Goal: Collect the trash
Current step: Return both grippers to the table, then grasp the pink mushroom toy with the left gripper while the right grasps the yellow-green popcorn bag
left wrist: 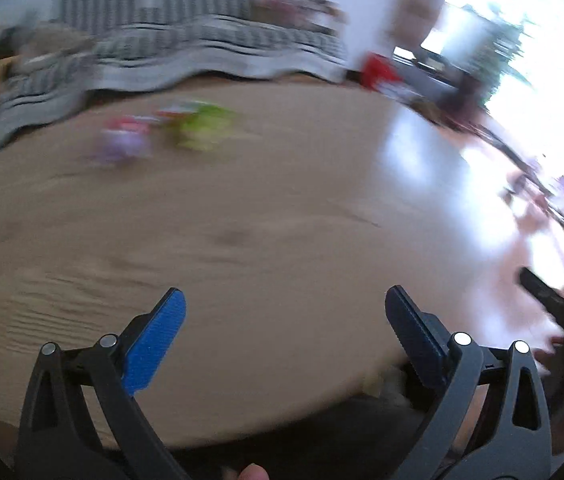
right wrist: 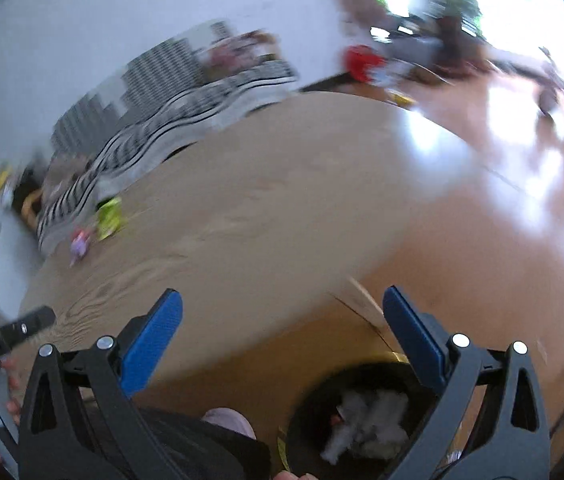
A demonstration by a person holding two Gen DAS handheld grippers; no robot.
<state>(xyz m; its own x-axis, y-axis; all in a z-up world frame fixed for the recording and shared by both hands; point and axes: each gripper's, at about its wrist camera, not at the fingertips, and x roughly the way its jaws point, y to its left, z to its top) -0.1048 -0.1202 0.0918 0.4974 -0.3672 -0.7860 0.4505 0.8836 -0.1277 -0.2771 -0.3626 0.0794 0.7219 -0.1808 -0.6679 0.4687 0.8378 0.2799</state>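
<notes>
Blurred by motion, both views are filled by a round wooden table (left wrist: 241,208), with a striped sofa (left wrist: 209,40) behind it and glossy floor (right wrist: 502,200) to its window side. A bin (right wrist: 362,420) is seen below the near edge of the table in the right view, with pale crumpled waste inside.

The trash is seen on the far part of the table, near the sofa: a green wrapper (left wrist: 201,126) and, just beside it, a purple wrapper (left wrist: 125,144). Further detail is lost to blur.

Several failures are judged possible. A grasp might be mistimed, since both cameras are smeared. A thin wrapper lying flat might be pushed along the table rather than pinched. A light wrapper might be dropped beside the bin if released off-centre.

The left gripper (left wrist: 284,312) is held wide open over the near part of the table; nothing is held or touched. The right gripper (right wrist: 282,312) is likewise spread wide and empty, held above the bin, at the near edge of the table.
</notes>
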